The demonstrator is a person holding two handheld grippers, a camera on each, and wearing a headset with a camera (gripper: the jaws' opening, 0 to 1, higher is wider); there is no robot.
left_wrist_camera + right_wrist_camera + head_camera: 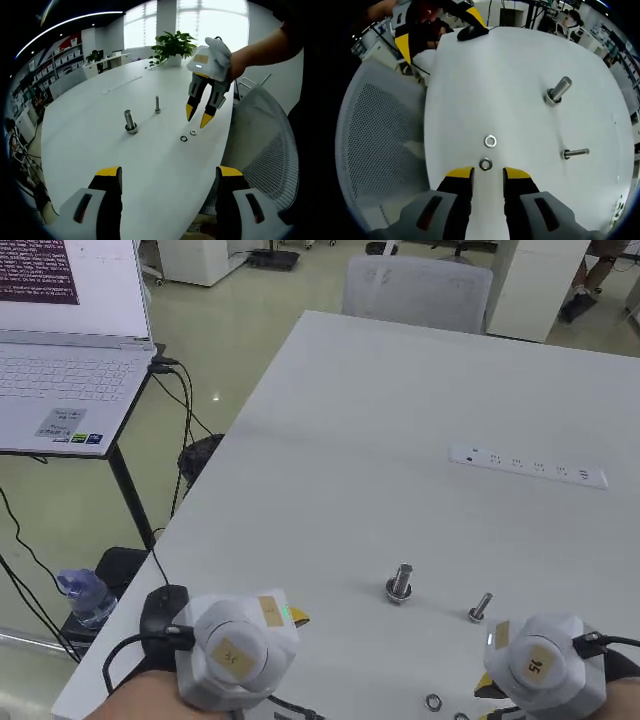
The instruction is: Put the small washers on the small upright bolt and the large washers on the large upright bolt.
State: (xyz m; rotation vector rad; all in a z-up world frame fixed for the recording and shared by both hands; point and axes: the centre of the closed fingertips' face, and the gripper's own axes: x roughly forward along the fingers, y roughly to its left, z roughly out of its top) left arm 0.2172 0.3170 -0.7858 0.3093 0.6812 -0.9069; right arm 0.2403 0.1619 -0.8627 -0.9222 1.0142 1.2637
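Observation:
On the white table [350, 440] a large upright bolt [399, 583] stands left of a small upright bolt [480, 607]. Two small washers [433, 702] lie flat near the table's front edge. In the right gripper view one washer [485, 164] lies just ahead of my right gripper [487, 174], whose jaws stand narrowly open and empty. A second washer [490, 141] lies a little farther out. Beyond them are the large bolt [557, 91] and small bolt [576, 153]. My left gripper [169, 172] is wide open and empty, back from the large bolt [130, 121]. The right gripper [199, 116] hovers over the washers [184, 138].
A white power strip [527, 466] lies at the table's far right. A laptop [60, 370] sits on a stand to the left, with a mouse [165, 605] and a water bottle [85, 595] below it. A grey chair [417, 292] stands at the far end.

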